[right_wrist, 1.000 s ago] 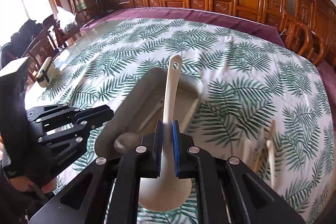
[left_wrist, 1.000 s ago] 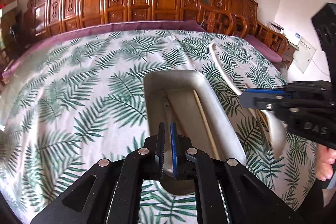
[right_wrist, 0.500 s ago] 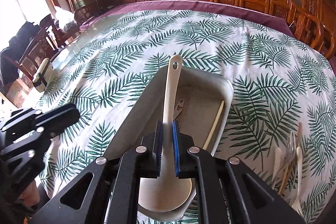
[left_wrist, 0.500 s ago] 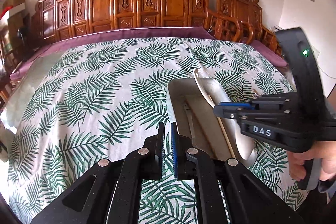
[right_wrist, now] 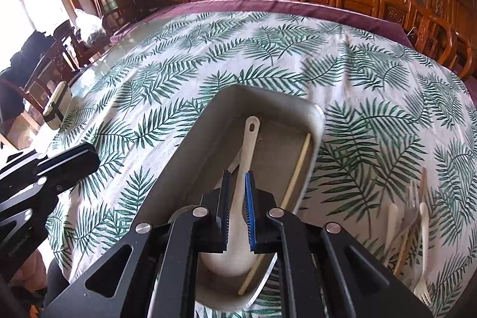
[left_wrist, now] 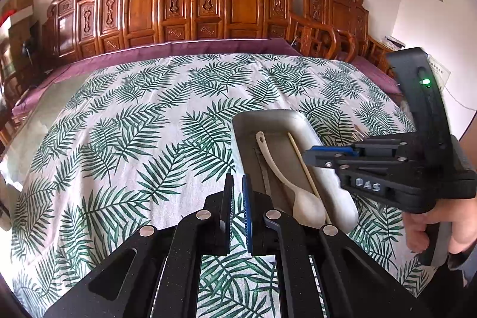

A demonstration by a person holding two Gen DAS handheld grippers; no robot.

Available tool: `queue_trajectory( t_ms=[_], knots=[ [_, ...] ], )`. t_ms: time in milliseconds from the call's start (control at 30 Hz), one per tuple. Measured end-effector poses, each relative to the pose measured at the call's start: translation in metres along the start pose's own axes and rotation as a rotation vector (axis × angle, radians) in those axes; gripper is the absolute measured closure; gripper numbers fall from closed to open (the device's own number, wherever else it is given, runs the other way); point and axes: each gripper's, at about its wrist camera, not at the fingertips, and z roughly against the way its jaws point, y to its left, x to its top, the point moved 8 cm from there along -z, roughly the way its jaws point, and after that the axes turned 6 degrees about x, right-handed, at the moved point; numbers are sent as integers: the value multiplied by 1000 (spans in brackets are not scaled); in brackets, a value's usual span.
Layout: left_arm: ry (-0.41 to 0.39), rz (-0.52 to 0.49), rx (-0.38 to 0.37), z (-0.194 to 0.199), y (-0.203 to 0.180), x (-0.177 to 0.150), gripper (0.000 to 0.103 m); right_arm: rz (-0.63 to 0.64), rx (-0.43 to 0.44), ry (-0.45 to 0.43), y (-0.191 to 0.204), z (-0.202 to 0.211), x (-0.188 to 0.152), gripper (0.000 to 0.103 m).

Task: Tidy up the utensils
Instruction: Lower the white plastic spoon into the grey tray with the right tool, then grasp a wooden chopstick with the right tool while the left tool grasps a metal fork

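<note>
Fingers (right_wrist: 223, 198) clamping white spoon (right_wrist: 250, 139): right wrist view only.

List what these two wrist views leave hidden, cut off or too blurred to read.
- Right wrist view: white spoon bowl, hidden behind the right gripper.
- Right wrist view: metal utensil under the spoon, mostly covered.
- Right wrist view: loose utensils on the cloth, blurred and overlapping; count unclear.
- Left wrist view: tray near right rim, hidden by the right gripper.

Left gripper (left_wrist: 237, 209): jaws closed, empty, left of the grey rectangular tray (left_wrist: 238, 124). Right gripper (right_wrist: 237, 209): clamping the white plastic spoon (right_wrist: 249, 148) over the tray.
</note>
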Motion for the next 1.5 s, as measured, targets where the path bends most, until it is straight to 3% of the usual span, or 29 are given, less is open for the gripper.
queue_trajectory(
  t_ms=[333, 433, 567, 800, 900, 1133, 1333, 1500],
  knots=[
    [-5, -35, -41, 8, -27, -1, 98, -23, -72, -66, -62, 71, -30, 92],
    [-4, -53, -56, 10, -39, -3, 98, -37, -106, -75, -87, 89, -44, 87],
    [-2, -77, -78, 12, -59, -6, 98, -64, -147, -64, -118, 98, -59, 86],
    [-8, -76, -107, 15, -87, -3, 97, -107, -165, -20, -143, 83, -82, 79],
    [-14, -76, -116, 15, -96, -1, 85, -112, -169, 3, -149, 72, -90, 79],
    [-2, -79, -135, 10, -114, -1, 79, -152, -161, 45, -166, 46, -94, 79],
    [13, -95, -145, 4, -128, -5, 78, -170, -163, 75, -173, 34, -93, 87],
    [20, -107, -155, 2, -135, -9, 78, -178, -172, 92, -175, 29, -92, 88]
  ],
)
